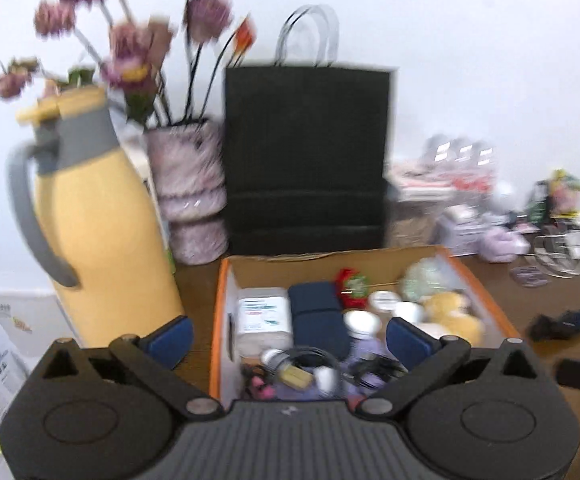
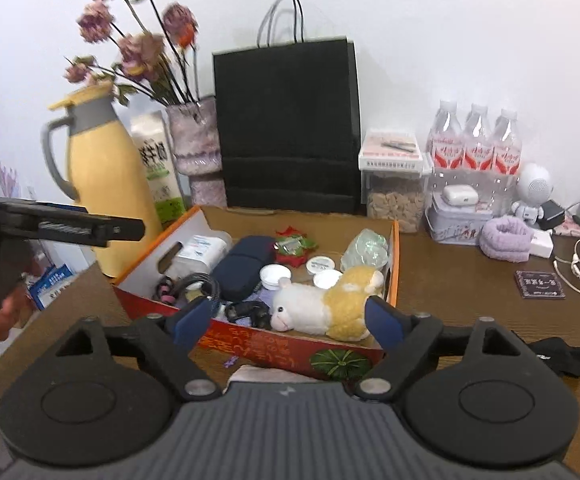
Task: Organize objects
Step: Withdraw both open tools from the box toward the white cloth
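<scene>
Both grippers hang over the near side of a brown table (image 2: 450, 264), each with its 2 blue-padded jaws spread wide and nothing between them. From its own wrist view, the left gripper (image 1: 290, 338) points down into an orange-rimmed cardboard box (image 1: 219, 300); the right gripper (image 2: 286, 322) points at the same box (image 2: 394, 264) from its near long wall.

Inside, a plush sheep (image 2: 326, 308) lies on its side against that wall, long axis along it, its head toward the left of the right wrist view. A navy case (image 2: 242, 270) lies with its long axis running from the near wall toward the far one, beside a white packet (image 2: 200, 252). 3 white round lids (image 2: 274, 274), cables (image 2: 198, 284) and a red-green wrapper (image 2: 292, 246) fill the rest.

Behind the box stand a yellow jug (image 2: 106, 184), a vase of flowers (image 2: 198, 148) and a black paper bag (image 2: 286, 128). A black sock (image 2: 566, 356) lies on the table right of the right gripper.
</scene>
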A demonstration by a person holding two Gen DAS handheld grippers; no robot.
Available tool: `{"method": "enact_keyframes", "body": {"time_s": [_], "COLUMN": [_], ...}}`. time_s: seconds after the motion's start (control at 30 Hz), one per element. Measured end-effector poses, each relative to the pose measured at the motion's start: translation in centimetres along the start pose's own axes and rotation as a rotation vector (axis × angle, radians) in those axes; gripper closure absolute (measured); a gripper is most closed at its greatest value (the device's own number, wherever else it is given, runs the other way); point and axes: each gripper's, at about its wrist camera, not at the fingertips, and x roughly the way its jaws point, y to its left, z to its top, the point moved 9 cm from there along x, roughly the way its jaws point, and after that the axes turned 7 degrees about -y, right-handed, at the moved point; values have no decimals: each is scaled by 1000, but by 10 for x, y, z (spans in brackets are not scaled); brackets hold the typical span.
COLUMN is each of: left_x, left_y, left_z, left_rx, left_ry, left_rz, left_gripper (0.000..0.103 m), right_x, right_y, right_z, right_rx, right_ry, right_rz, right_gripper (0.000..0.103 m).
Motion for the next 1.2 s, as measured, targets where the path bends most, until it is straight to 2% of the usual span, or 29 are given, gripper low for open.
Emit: {"method": "enact_keyframes", "body": {"time_s": [0.13, 0.27, 0.47, 0.57, 0.67, 0.77, 0.93, 1.07, 1.2], "left_x": [-85, -163, -247, -276, -282, -279, -276, -266, -250], "left_y": [-24, -39, -58, -62, -63, -61, -59, -53, -54], "left_z": [-25, -65, -127, -154, -179, -195, -198, -202, -205], "left_rx": [-12, -51, -47, -73, -96, -96, -76, -130, -86], "left_ry": [-60, -127, -129, -127, -81, -26, -17, 30, 48], "left_rz": [-77, -107, -75, -63, -84, -37, -16, -27, -25], "left_gripper": [0, 0, 0, 0, 0, 0, 0, 1, 2], "right_x": [-53, -117, -201, -225, -233, -231, -228, -220, -207], "right_y": [12, 31, 62, 71, 79, 86, 89, 87, 81], "right_z": [-12, -43, -92, -118, -144, -157, -157, -160, -165], "right_rx": [-7, -37, -56, -24, 2, -21, -29, -26, -21], "right_ry": [-54, -96, -126, -114, -67, -29, -36, -22, 4], "right_rz": [14, 10, -7, 1, 24, 8, -4, -7, -11], "right_gripper": [6, 0, 0, 0, 0, 0, 0, 0, 0]}}
